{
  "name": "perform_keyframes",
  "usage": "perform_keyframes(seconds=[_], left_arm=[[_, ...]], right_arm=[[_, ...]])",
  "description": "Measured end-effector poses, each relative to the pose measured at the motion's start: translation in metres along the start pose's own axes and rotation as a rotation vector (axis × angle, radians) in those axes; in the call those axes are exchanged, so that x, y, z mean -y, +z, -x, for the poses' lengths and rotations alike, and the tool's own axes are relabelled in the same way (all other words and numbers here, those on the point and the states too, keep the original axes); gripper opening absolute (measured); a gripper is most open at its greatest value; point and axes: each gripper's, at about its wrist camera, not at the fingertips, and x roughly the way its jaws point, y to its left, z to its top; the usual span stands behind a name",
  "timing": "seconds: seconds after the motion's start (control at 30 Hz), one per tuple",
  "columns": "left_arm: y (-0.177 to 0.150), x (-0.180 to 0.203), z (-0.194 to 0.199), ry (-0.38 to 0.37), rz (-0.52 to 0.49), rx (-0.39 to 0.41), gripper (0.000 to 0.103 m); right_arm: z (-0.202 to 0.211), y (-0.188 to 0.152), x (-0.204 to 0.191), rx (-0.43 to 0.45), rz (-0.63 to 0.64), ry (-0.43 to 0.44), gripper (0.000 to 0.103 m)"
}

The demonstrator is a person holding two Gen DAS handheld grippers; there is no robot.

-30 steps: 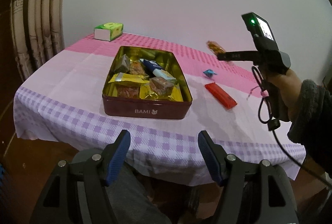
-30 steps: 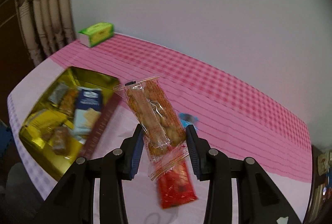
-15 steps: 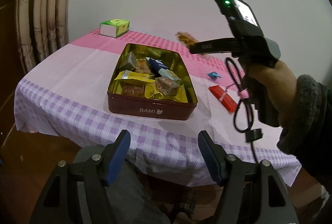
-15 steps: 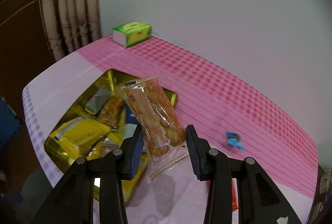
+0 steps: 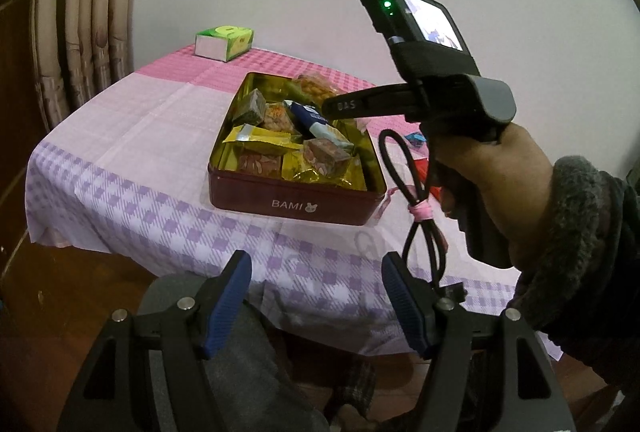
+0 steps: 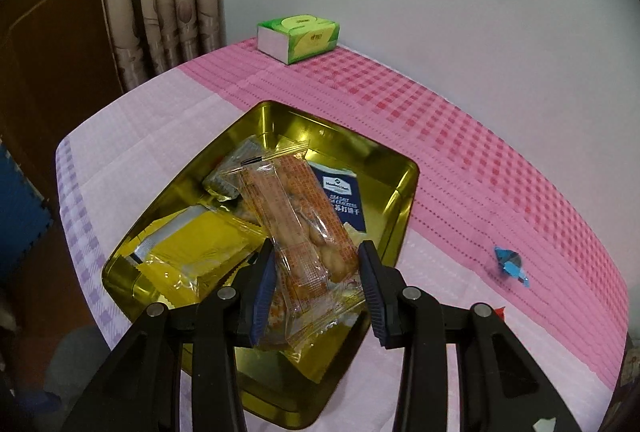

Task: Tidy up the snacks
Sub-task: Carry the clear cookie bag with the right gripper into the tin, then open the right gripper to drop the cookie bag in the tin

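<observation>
Seen from the left wrist, the left gripper point(image 5: 316, 302) hangs before the near edge of the table point(image 5: 132, 135), its jaws apart and empty. Beyond it, the right gripper point(image 5: 320, 93) reaches from the right over the far part of the tin point(image 5: 296, 201), so the right hand is the nearer one.

From the right wrist, the jaws are clamped on the clear biscuit packet point(image 6: 304, 224). Its long axis runs forward and away from the jaws, over the open tin point(image 6: 400, 199) and its crackers. The packet hangs directly above the tin, so I judge the coming move is to lower and release. A blue candy point(image 6: 512, 264) lies well apart on the right.
</observation>
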Motion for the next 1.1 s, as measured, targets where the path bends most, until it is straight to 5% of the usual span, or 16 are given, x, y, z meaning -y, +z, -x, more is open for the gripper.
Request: perform_keyframes(seconds=[1.1], left_arm=[[-0.002,0.0,-0.003,0.009,0.005,-0.018,0.069]], right_arm=[[-0.034,-0.005,-0.024,-0.075,0.022,0.033,0.041]])
